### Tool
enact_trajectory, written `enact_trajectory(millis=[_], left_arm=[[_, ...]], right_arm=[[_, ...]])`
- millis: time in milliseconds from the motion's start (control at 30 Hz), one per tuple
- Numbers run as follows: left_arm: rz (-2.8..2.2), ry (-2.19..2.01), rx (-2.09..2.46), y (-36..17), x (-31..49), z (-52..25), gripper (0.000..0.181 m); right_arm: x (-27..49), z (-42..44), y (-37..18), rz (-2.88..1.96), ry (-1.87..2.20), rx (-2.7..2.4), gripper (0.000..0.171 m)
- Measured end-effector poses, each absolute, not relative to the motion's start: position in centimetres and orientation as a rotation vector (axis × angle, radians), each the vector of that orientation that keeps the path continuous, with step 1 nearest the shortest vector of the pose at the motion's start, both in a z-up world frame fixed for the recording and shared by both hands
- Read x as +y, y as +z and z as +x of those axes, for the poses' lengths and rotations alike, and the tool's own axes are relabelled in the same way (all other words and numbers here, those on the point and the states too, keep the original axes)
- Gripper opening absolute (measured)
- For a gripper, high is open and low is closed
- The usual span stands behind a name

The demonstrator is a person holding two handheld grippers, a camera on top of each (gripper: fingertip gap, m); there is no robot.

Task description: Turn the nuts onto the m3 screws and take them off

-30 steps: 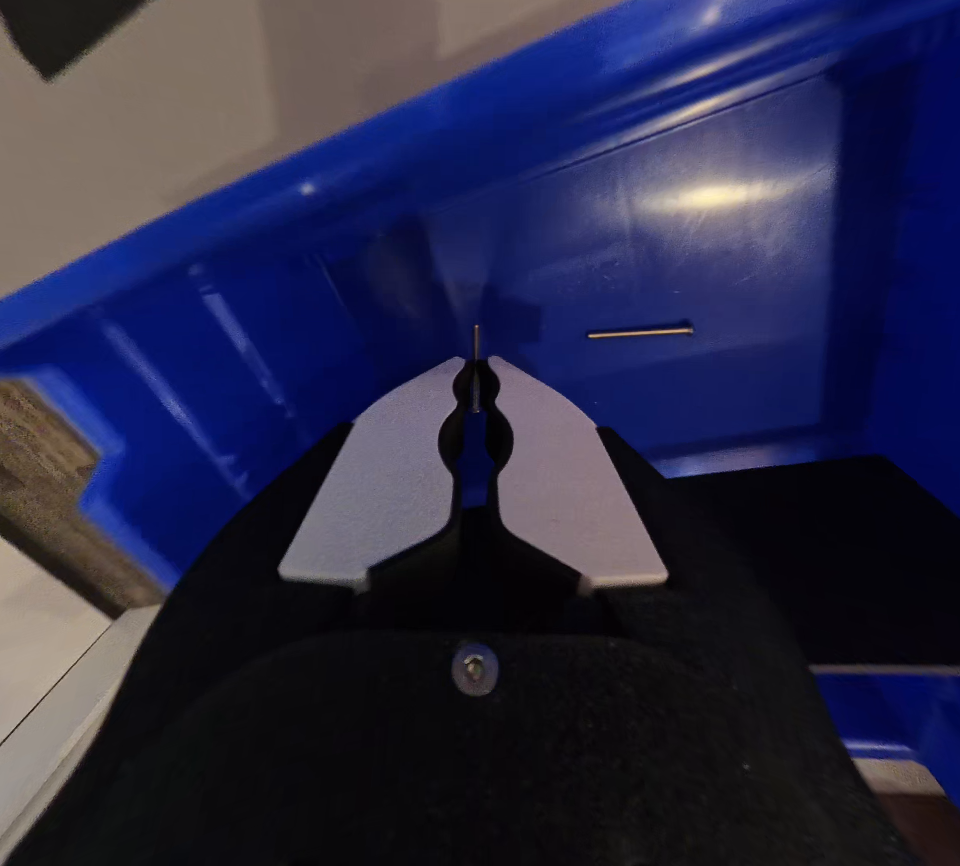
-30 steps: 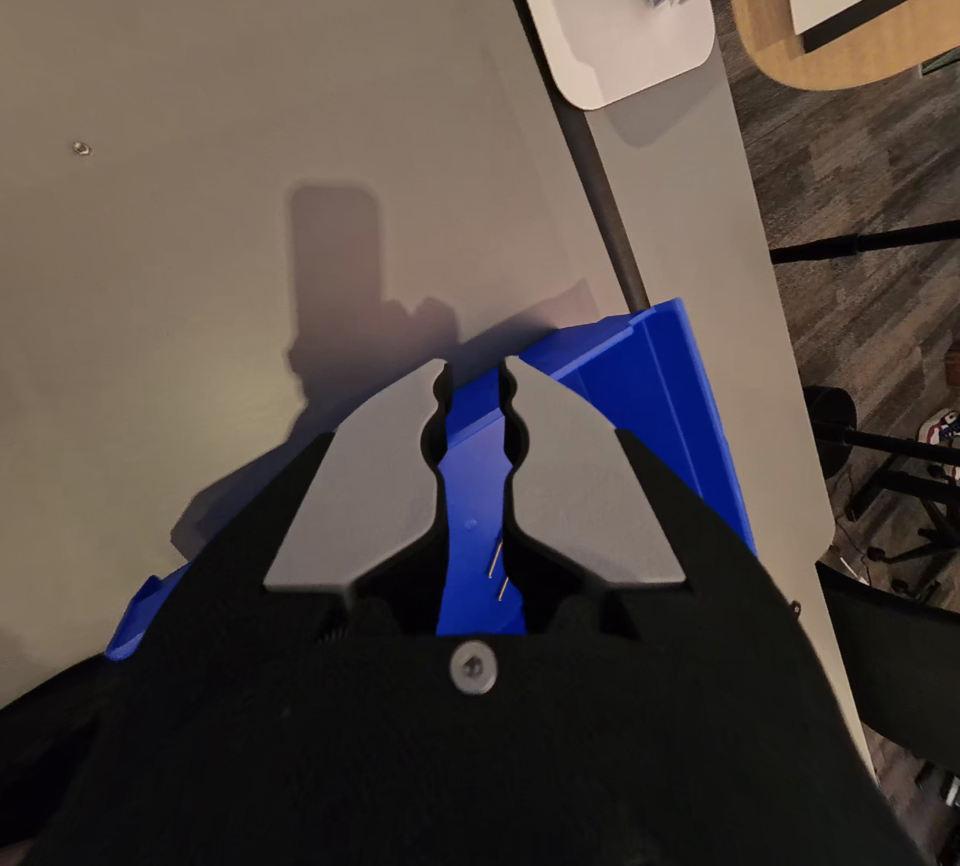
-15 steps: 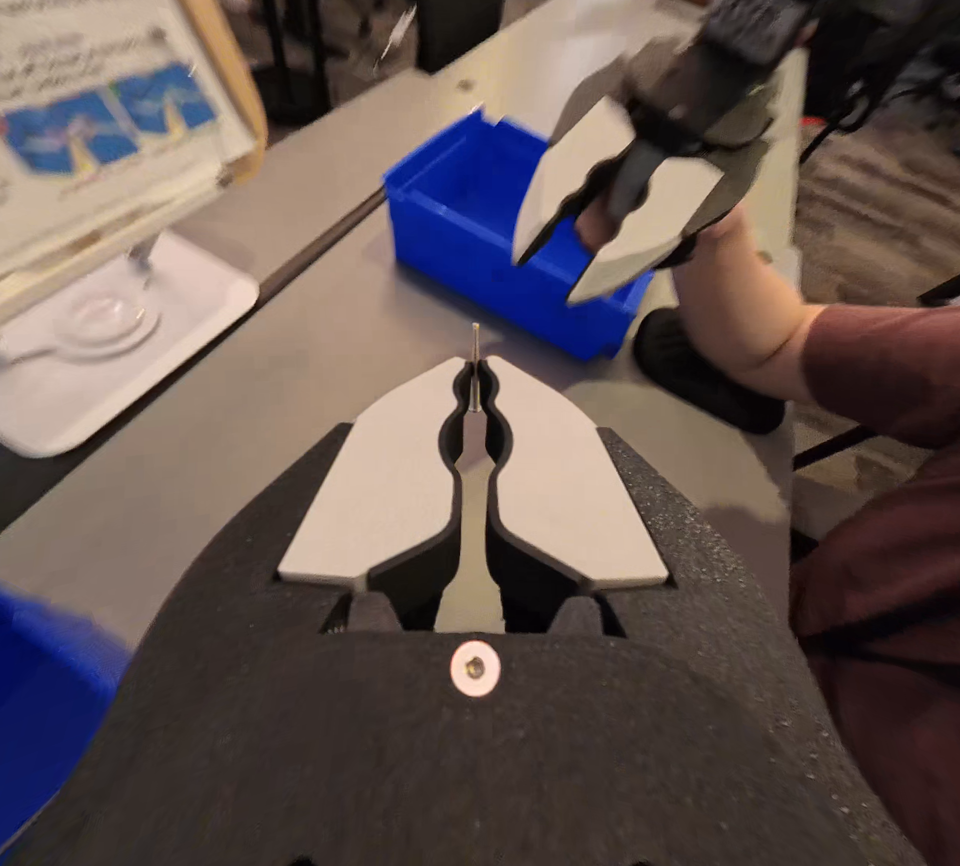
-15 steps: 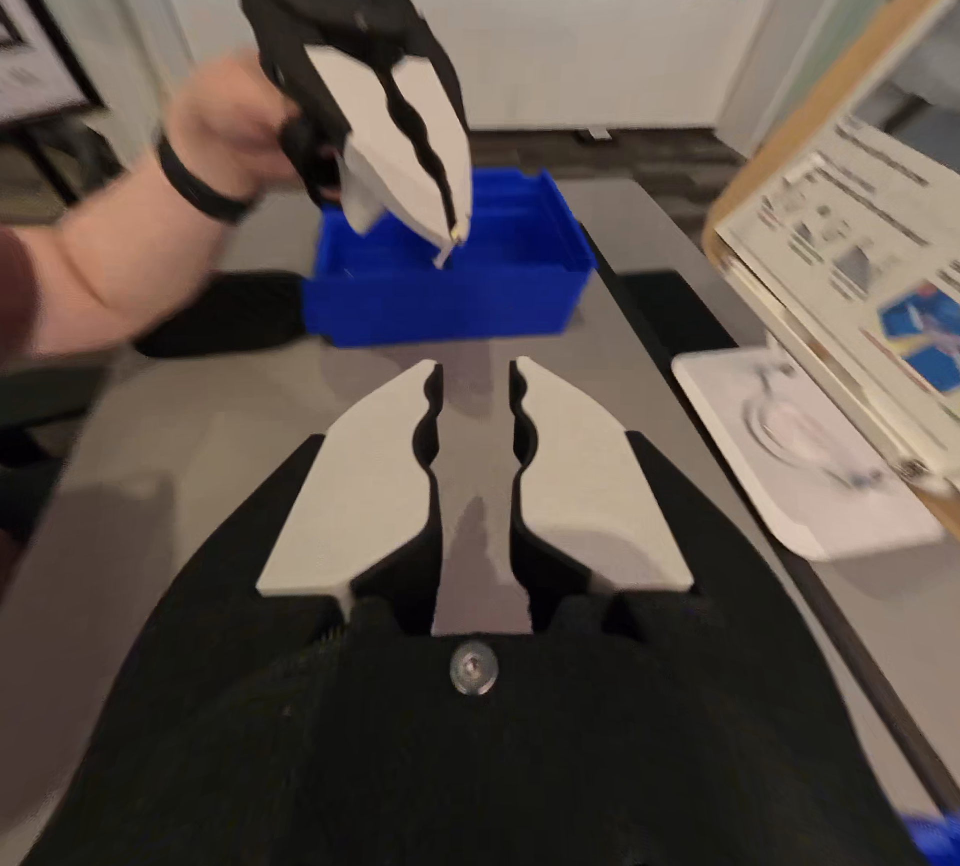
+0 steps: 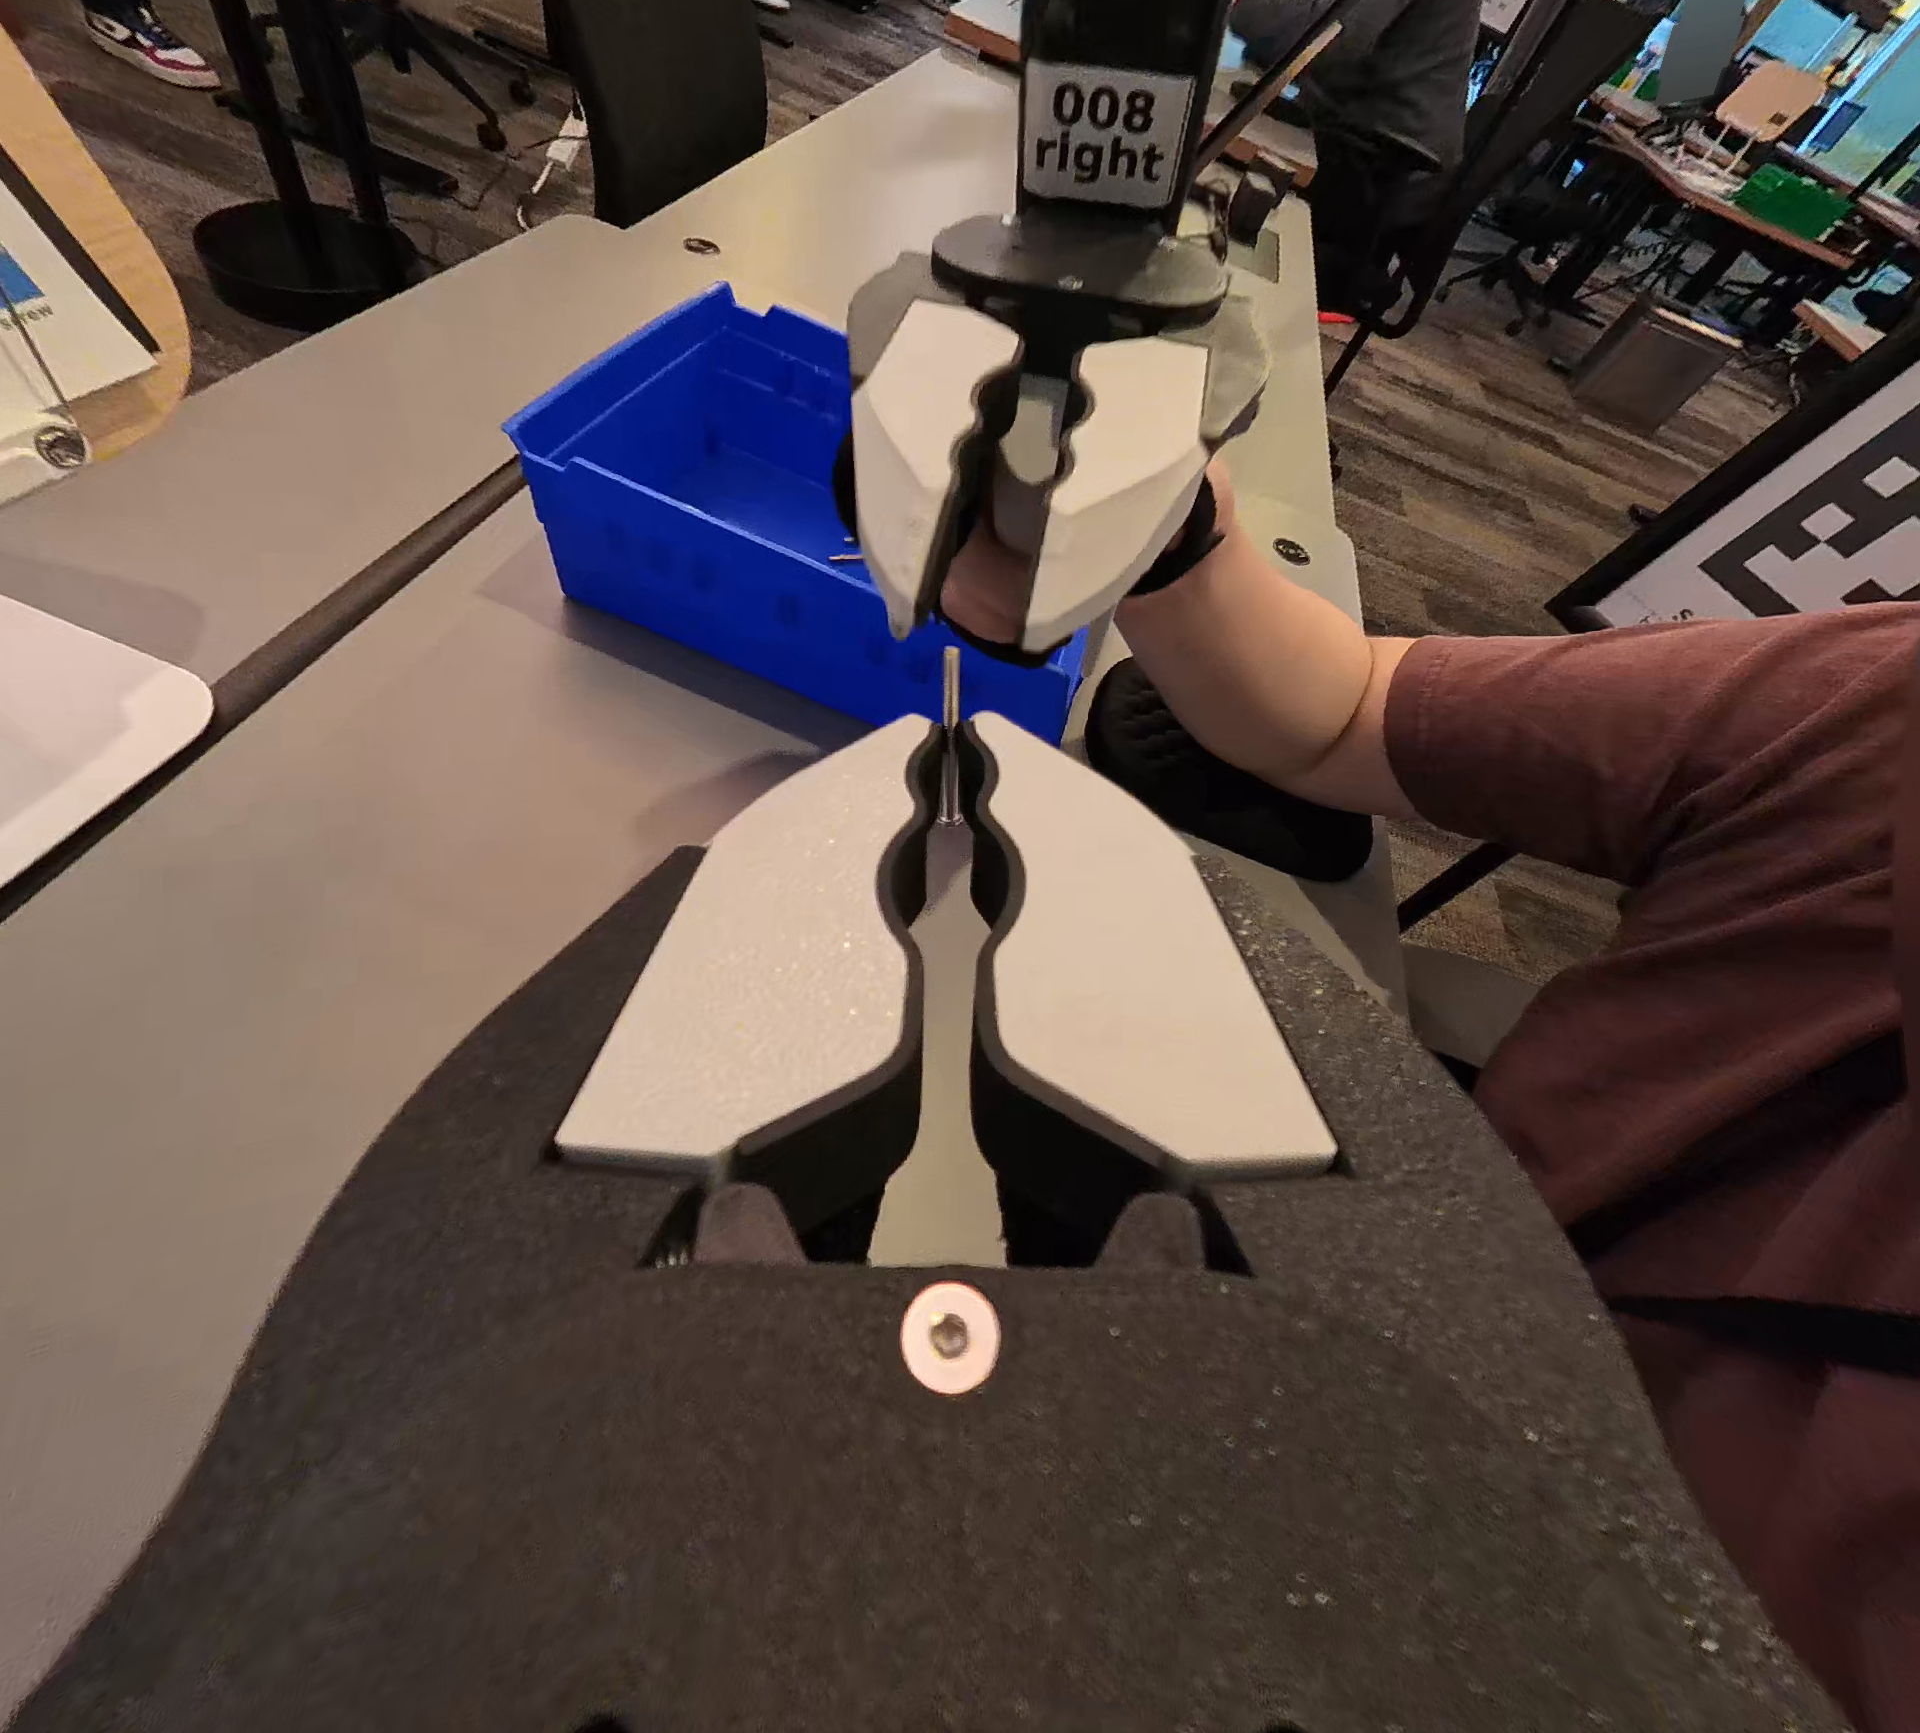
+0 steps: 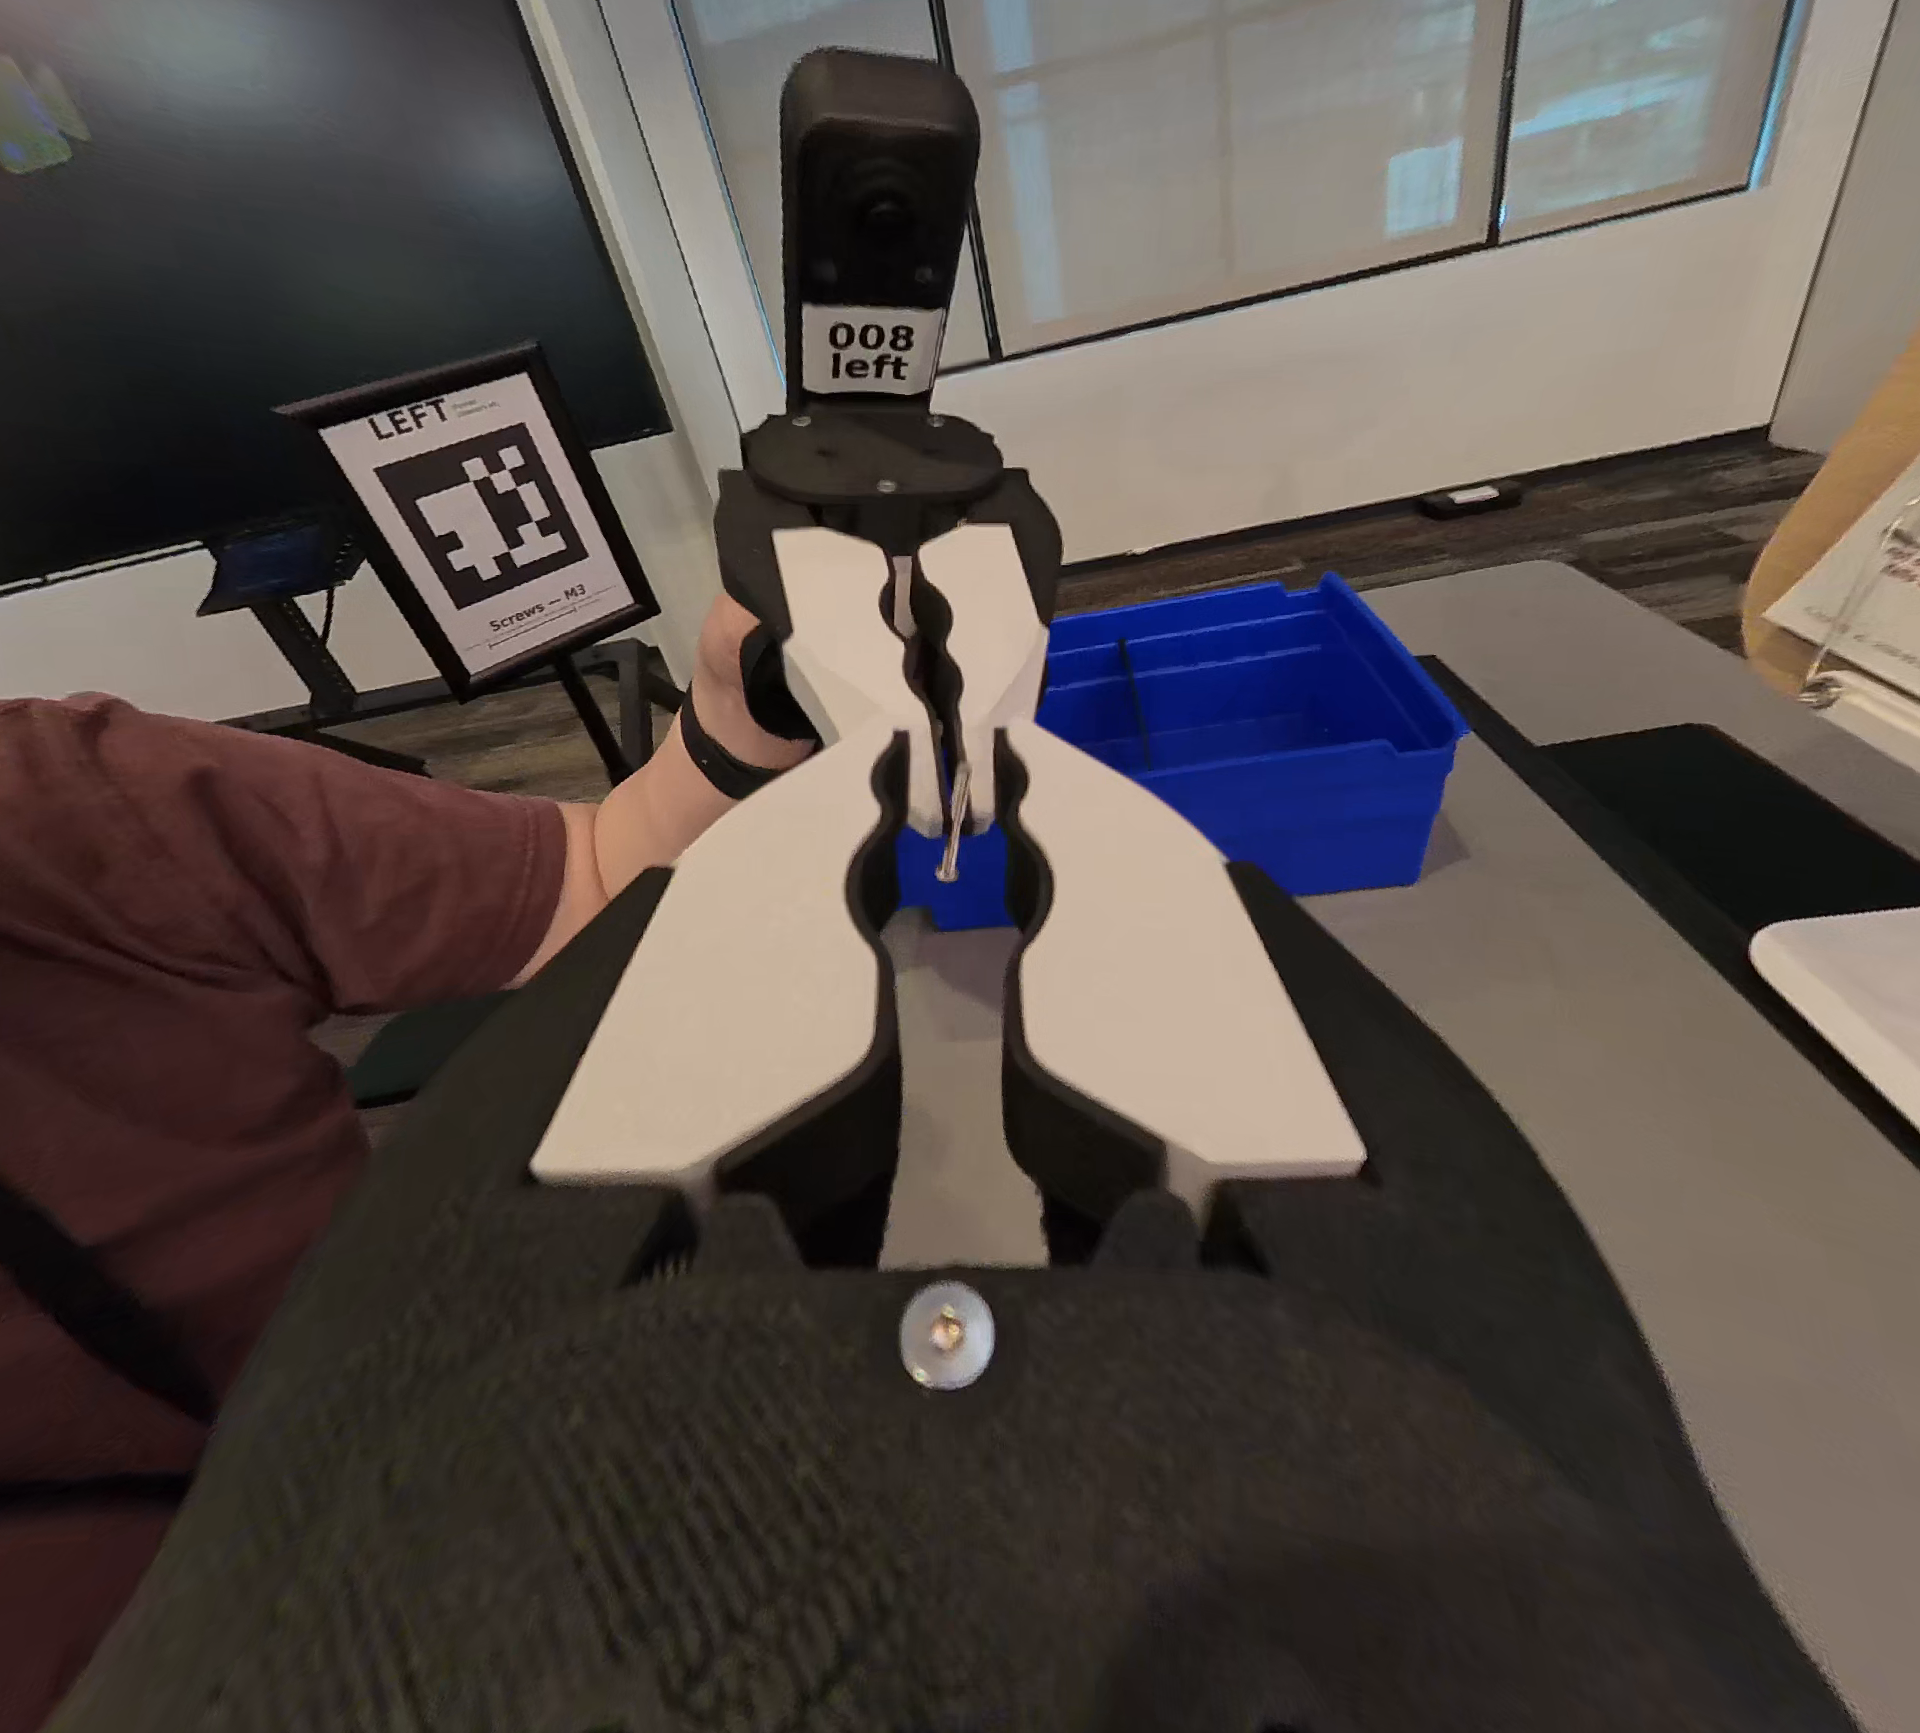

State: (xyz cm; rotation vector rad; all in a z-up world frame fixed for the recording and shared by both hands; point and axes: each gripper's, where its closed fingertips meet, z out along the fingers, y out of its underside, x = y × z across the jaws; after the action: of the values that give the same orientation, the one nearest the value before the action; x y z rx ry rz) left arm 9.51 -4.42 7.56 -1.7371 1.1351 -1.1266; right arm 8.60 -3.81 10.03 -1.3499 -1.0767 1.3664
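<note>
Two grippers tip to tip above the table, a bin behind each.

Left gripper [image 5: 948, 719] clamps a screw [image 5: 948, 727] pointing at the right gripper [image 6: 948, 753], whose fingers stand apart just beyond it; table [image 5: 343, 831] beneath both; one bin [image 5: 717, 488] behind the right gripper; another bin [image 6: 1278, 748] behind the left.

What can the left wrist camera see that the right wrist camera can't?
Only the left wrist view shows the screw's whole shaft pinched in the left gripper, people at desks behind, and loose screws in its blue bin.

Only the right wrist view shows windows, a dark screen and a framed marker sign on a stand.

Both show the screw, the grey table, a blue bin and the open right gripper facing the left one.
</note>
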Motion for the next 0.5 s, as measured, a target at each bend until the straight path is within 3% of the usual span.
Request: enact_trajectory(millis=[167,267,367,500], left_arm=[[-1.713,-1.165,1.145,7.94,-4.92,9.47,0.003],[-1.705,-1.15,1.164,7.76,-5.03,9.61,0.003],[-1.689,-1.161,1.16,7.97,-5.12,9.64,0.003],[-1.693,-1.231,1.15,7.94,-5.23,9.77,0.012]], right_arm=[[-3.93,7.97,9.2,-1.374,1.408,-1.091,0.015],[-4.49,7.86,9.14,-1.346,1.476,-1.109,0.003],[-4.56,7.96,9.3,-1.349,1.518,-1.097,0.003],[-4.32,8.03,9.53,-1.344,1.558,-1.056,0.003]])
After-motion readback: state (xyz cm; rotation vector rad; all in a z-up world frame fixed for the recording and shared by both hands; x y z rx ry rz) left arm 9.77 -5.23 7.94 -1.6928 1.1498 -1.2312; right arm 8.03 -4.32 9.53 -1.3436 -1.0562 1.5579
